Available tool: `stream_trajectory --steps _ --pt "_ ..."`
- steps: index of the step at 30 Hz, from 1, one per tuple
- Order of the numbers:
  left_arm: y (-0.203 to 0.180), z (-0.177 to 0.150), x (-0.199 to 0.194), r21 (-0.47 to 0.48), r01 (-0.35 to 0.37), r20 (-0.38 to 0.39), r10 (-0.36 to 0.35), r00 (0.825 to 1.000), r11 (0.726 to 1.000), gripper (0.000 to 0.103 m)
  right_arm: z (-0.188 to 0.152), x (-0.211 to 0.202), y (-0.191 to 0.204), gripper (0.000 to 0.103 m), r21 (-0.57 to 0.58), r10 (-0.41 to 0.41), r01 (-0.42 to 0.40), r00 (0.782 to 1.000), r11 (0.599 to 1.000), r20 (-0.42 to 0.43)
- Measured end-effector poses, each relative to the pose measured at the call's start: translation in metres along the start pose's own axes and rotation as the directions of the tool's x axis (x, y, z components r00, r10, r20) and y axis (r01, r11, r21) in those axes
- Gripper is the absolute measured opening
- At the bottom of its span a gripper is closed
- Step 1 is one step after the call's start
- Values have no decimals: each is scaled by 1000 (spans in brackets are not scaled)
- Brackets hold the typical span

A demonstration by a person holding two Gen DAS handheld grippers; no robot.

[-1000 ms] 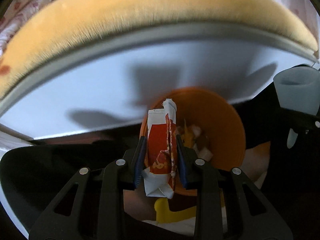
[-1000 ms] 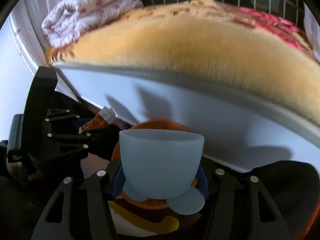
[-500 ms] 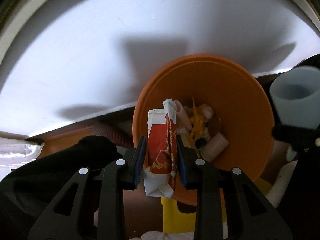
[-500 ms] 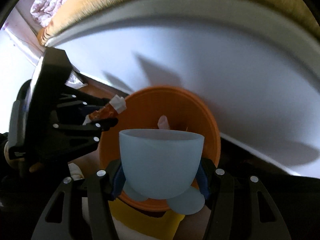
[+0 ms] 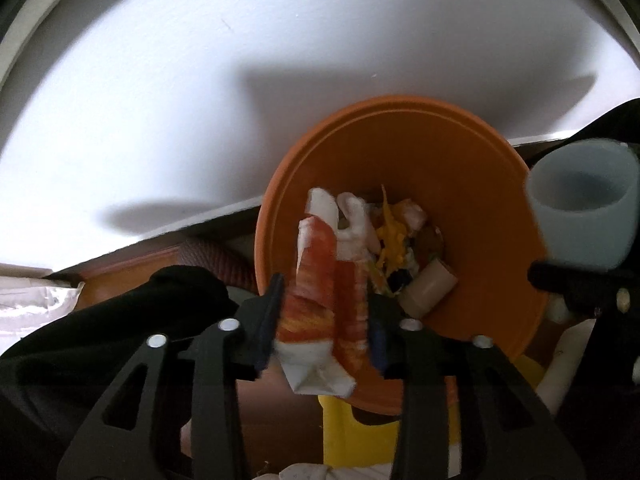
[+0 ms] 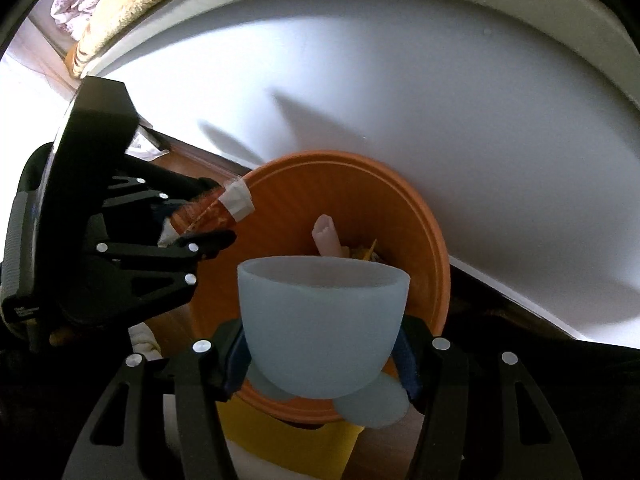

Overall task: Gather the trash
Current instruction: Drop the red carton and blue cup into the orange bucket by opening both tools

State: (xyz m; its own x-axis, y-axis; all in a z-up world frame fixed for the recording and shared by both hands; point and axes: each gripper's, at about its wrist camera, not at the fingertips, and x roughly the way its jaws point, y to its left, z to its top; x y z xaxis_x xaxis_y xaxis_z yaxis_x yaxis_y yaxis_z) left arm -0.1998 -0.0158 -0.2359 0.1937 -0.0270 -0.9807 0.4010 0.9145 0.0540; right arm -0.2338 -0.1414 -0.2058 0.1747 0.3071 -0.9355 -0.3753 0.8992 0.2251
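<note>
- The left tongs (image 5: pixel 324 320) hold a crumpled red-and-white carton (image 5: pixel 324 300) above the near rim of an orange bin (image 5: pixel 480 208); the picture is blurred, so the firmness of the grip is uncertain.
- The right tongs (image 6: pixel 324 356) are closed on a pale blue cup (image 6: pixel 322 320), held upright over the same bin.
- Inside the bin lie a cardboard tube (image 5: pixel 428 292) and yellow scraps (image 5: pixel 392 240).
- A white panel (image 6: pixel 440 100) rises behind the bin.

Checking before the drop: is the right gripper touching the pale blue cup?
Touching. The right wrist view shows the right gripper with a finger pressed against each side of the pale blue cup, no gap visible.
</note>
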Motion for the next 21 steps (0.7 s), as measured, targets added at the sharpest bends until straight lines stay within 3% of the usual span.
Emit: stream_trajectory --steps 1,2,10,14,17,21 --pt "0 0 0 -1 -6 -2 6 1000 1000 78 -1 -3 -1 86 5 -16 16 1000 1000 12" --pt "0 0 -2 -3 -23 4 23 1000 1000 88 -1 -6 -2 87 11 -16 16 1000 1000 23" --pt "1 -4 -32 -10 -35 77 35 996 999 88 -18 -65 0 87 4 -72 72 989 997 132" --pt "13 -6 -86 -33 -54 200 59 978 998 88 -16 -123 3 96 1 -123 127 954 992 272" --pt "25 0 -138 -74 -54 326 75 942 996 91 0 -173 3 98 7 -171 186 889 983 424" --pt "41 32 -195 -153 -85 490 150 859 985 93 50 -215 -8 98 65 -240 244 809 968 537"
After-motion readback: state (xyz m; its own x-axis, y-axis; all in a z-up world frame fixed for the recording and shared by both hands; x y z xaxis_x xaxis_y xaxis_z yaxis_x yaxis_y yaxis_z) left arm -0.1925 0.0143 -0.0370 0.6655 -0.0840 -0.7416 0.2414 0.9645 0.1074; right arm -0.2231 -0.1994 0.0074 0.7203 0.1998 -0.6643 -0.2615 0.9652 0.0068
